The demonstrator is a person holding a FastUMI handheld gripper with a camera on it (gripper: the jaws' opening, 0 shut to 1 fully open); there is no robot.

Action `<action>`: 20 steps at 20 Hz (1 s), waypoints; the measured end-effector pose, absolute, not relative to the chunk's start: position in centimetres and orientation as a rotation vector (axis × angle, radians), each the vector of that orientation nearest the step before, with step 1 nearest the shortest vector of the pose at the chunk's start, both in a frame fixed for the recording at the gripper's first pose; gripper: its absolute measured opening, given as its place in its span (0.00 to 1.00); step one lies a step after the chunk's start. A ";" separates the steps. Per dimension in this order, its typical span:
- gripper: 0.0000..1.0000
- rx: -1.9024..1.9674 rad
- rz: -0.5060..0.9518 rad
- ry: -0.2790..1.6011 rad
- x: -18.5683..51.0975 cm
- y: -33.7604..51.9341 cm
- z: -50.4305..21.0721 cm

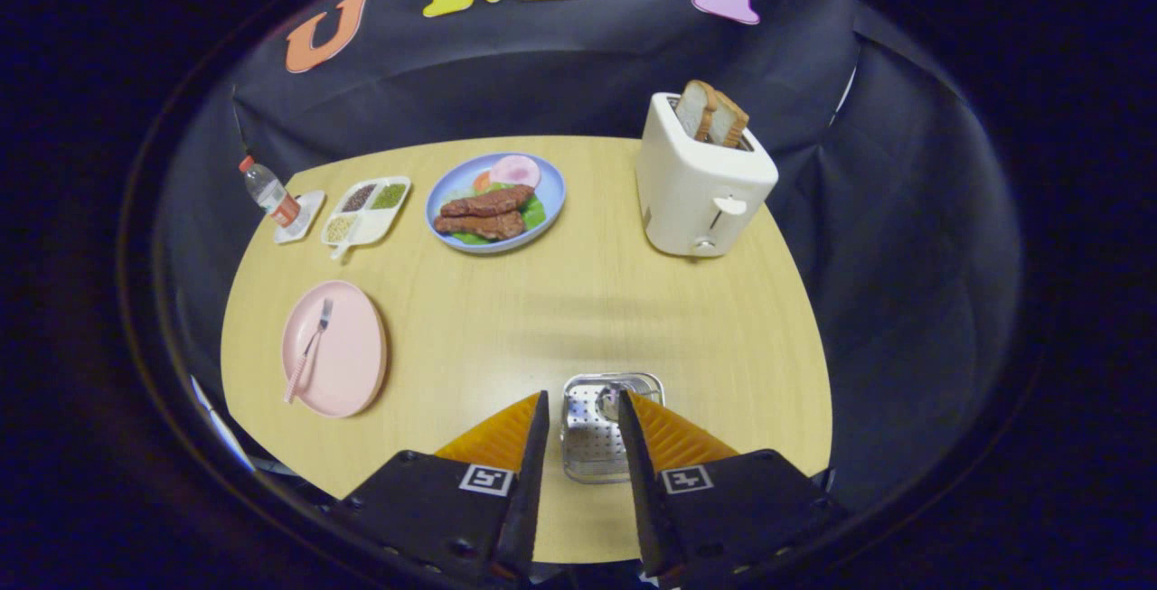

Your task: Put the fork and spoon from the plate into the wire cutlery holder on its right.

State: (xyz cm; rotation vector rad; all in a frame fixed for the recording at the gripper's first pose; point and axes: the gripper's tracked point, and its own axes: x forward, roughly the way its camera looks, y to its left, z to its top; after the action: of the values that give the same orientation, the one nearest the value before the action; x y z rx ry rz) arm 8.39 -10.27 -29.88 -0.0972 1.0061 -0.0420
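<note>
A pink plate (348, 364) lies on the wooden table, well to the left of my fingers. On it rests a fork (309, 348) with a pink handle, tines pointing away from me. The metal cutlery holder (587, 450) stands directly below and between my fingers. A shiny spoon bowl (608, 402) shows inside it, close to my right finger. My gripper (582, 397) is open above the holder, and nothing is pressed between its fingers.
Far across the table are a blue plate of meat and greens (495, 201), a white divided dish (366, 209) and a small bottle (268, 192) on a coaster. A white toaster (700, 183) with bread stands beyond the holder to the right.
</note>
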 end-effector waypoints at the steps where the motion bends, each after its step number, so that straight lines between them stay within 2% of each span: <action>1: 0.47 -0.099 -0.032 0.988 8.6 -9.3 -29.6; 6: 0.79 -0.122 0.031 0.935 9.0 -3.1 -29.5; 8: 0.86 -0.119 0.059 0.930 8.8 -0.3 -29.9; 12: 0.92 -0.111 0.091 0.953 8.3 5.4 -31.7; 20: 0.92 -0.068 0.138 0.993 7.1 15.4 -35.5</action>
State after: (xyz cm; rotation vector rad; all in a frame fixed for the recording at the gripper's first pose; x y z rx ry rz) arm 7.10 15.40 -35.54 -0.0677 0.9926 0.1377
